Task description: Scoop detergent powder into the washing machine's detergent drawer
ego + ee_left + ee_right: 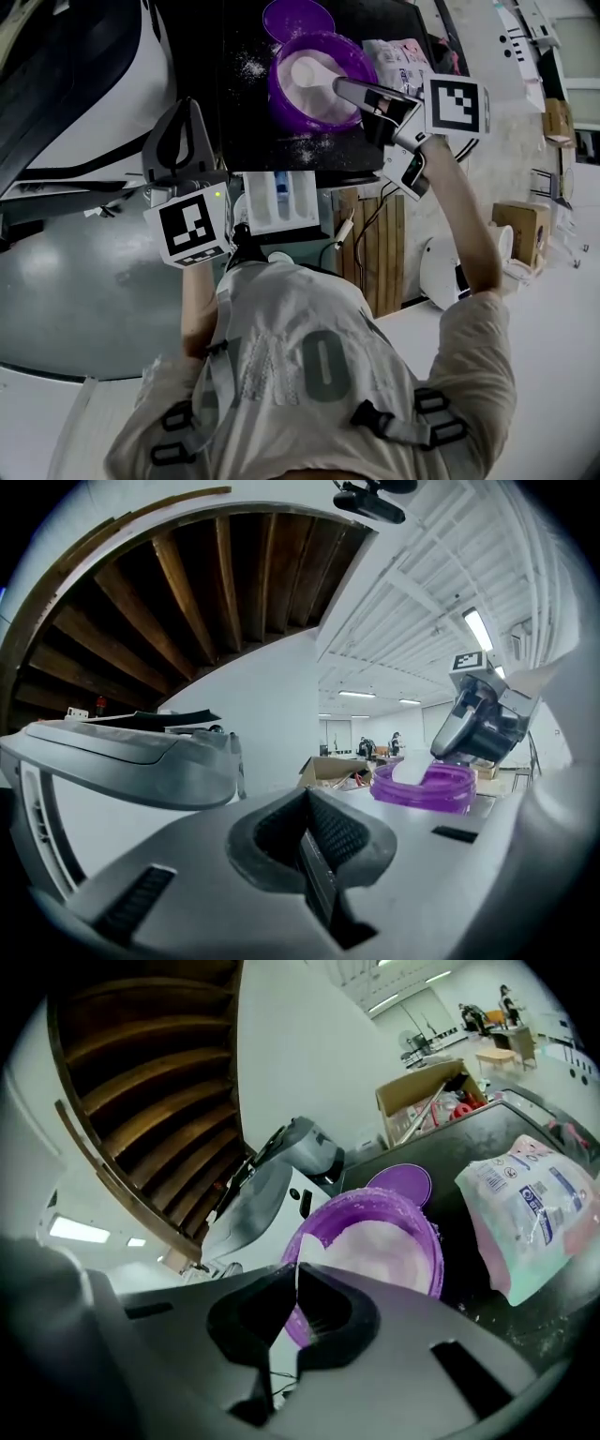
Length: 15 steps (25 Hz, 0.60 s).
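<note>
Black washer top (239, 112) dusted with white, my right gripper (292, 1312) pinched on thin white plastic scoop (309, 71), scoop dipped in round purple plastic tub (279, 98) of white detergent powder (323, 103), my left gripper (314, 844) closed on nothing, white detergent drawer (281, 202) open below

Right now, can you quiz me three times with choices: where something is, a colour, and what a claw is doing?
1. Where is the bag compared with the bowl? A inside it; B beside it; C under it.
2. The bowl's colour? A green; B yellow; C purple.
3. The right claw is: A shut on the scoop; B open; C holding the bag.
Answers: 1 B, it lies on the black top next to the bowl. 2 C, its rim is purple. 3 A, its jaws pinch the white scoop's handle.
</note>
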Motion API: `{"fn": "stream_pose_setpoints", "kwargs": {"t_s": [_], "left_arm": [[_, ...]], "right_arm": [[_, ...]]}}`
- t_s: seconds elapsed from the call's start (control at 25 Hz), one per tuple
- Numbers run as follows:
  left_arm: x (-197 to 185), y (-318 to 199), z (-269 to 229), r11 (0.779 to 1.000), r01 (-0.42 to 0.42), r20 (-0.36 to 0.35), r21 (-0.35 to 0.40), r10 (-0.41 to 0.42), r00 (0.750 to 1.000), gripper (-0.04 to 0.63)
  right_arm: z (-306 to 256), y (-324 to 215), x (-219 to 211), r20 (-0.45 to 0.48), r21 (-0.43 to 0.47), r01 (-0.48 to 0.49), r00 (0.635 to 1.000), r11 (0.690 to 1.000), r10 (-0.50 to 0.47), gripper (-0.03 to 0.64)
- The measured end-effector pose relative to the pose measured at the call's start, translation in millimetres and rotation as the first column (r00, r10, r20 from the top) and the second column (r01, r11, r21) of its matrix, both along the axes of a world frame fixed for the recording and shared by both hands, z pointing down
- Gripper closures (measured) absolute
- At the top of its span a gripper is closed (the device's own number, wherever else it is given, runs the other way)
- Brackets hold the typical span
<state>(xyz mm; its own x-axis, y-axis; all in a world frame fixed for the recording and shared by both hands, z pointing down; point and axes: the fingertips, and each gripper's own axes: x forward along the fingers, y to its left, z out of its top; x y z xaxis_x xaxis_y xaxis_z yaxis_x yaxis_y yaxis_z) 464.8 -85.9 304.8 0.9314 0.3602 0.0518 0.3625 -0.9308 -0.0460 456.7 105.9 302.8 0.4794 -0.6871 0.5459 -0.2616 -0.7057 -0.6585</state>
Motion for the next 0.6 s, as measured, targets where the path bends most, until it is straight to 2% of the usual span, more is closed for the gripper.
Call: {"fn": "stream_pose_setpoints", "kwargs": {"t_s": [0.12,0.2,0.36,0.6], "left_arm": [[-3,4,-8,1.0,-0.006,-0.017,0.01,0.006,1.0,0.574],[-5,9,-13,1.0,-0.01,-0.019,0.014,0.011,1.0,0.574],[-11,20,-22,0.999,-0.022,-0.027,0.029,0.023,0.999,0.574],[-18,33,-44,0.997,-0.05,-0.079,0.066,0.055,0.995,0.574]], "right_arm": [[-8,5,-2,0.011,0.119,-0.072,0.997,0.99,0.071,0.607],[-16,9,-4,0.046,0.242,-0.13,0.991,0.962,0.122,0.607],[-25,17,-11,0.108,0.468,-0.232,0.973,0.853,0.205,0.607],[-30,29,-26,0.152,0.649,-0.328,0.94,0.686,0.306,0.607]]}}
